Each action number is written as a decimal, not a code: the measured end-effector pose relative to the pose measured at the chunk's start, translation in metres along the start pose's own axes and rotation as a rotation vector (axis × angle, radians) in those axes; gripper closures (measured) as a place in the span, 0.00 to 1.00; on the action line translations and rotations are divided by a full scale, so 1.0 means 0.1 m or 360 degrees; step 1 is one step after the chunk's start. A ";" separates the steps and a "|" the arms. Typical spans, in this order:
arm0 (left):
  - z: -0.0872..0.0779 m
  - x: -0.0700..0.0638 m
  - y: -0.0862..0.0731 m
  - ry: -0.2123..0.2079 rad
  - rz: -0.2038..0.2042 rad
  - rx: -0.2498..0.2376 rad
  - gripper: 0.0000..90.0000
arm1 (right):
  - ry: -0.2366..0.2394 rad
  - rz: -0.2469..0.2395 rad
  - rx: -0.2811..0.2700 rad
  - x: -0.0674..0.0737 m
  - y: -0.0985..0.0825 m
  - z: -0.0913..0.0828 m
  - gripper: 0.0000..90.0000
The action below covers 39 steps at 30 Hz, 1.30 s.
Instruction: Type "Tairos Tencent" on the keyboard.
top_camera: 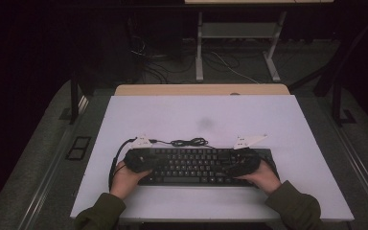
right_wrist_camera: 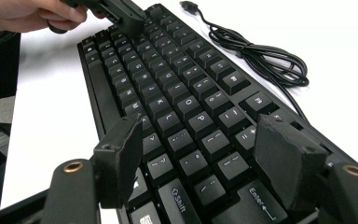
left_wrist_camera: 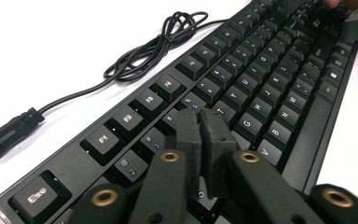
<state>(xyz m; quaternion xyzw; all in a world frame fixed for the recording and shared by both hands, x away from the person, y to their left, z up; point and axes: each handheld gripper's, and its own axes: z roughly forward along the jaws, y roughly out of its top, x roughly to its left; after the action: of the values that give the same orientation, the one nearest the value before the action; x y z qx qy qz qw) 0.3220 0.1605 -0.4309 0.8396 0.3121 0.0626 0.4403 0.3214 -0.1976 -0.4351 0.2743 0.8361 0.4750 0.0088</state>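
left tongs (left_wrist_camera: 199, 122) pinched over keyboard (top_camera: 191, 165) — right tongs (right_wrist_camera: 205, 144) apart.

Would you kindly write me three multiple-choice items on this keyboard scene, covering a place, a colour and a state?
1. Where does the coiled cable lie?
A. Beyond the keyboard's far edge
B. On the keys
C. On the floor

2. What colour is the keyboard?
A. White
B. Black
C. Red

3. How do the jaws of the left tool stand?
A. Wide apart
B. Clamped on the cable
C. Together over the keys

Key: 1 A, the high view shows it on the white table behind the keyboard. 2 B, case and keys are black. 3 C, the left gripper view shows them pressed together with nothing between, while the right tool stands open.
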 end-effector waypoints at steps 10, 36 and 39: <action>-0.04 -0.02 -0.03 0.0000 -0.0019 -0.0017 0.65 | 0.0026 -0.0023 0.0010 0.05 0.12 0.09 0.51; -0.05 -0.05 -0.03 0.0029 -0.0014 -0.0046 0.30 | 0.0181 -0.0136 0.0134 0.24 0.38 0.54 0.99; -0.05 -0.05 -0.03 0.0028 -0.0015 -0.0048 0.29 | 0.0186 -0.0143 0.0164 0.25 0.37 0.58 0.99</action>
<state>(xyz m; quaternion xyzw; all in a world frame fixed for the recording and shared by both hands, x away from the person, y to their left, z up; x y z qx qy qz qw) 0.3144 0.1621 -0.4291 0.8307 0.3190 0.0727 0.4505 0.3329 -0.1249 -0.4310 0.2085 0.8699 0.4458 -0.0328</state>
